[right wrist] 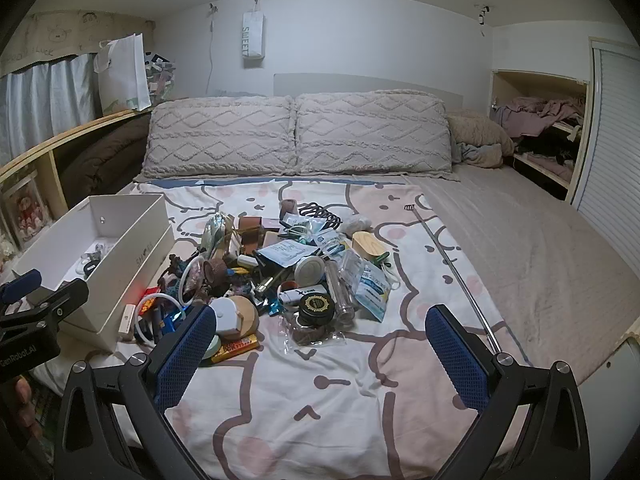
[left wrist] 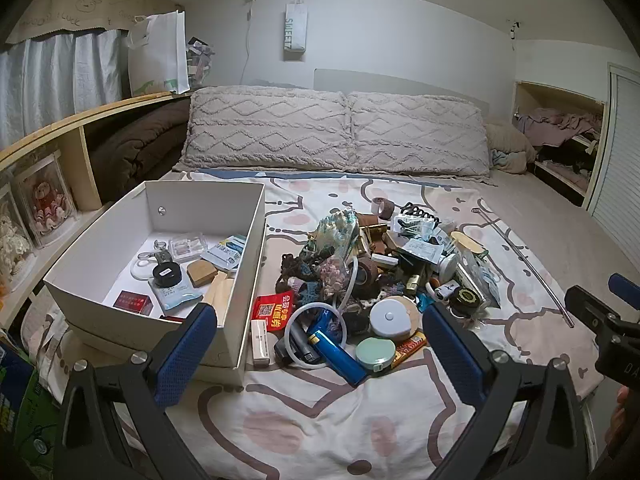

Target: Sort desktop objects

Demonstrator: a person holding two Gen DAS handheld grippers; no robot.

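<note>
Both grippers, left gripper (left wrist: 320,344) and right gripper (right wrist: 320,344), are hovering wide open and empty before the clutter pile (left wrist: 380,276) beside the white box (left wrist: 240,248); picking an edge item first is looking safest.

Support surface is a bed (left wrist: 540,216) covered by a cartoon-print blanket (left wrist: 320,420) over a beige sheet. Two textured pillows (left wrist: 340,132) lie side by side at the head, with a smaller cushion (right wrist: 480,136) to their right. A white open box (left wrist: 240,248) sits on the blanket at left. Just beside it, mid-blanket, lies a heap of small items (left wrist: 384,272), including a blue cylinder (left wrist: 340,354), a mint round case (left wrist: 375,354) and a black round tin (right wrist: 317,306). A thin metal rod (right wrist: 456,272) lies right of the heap.
</note>
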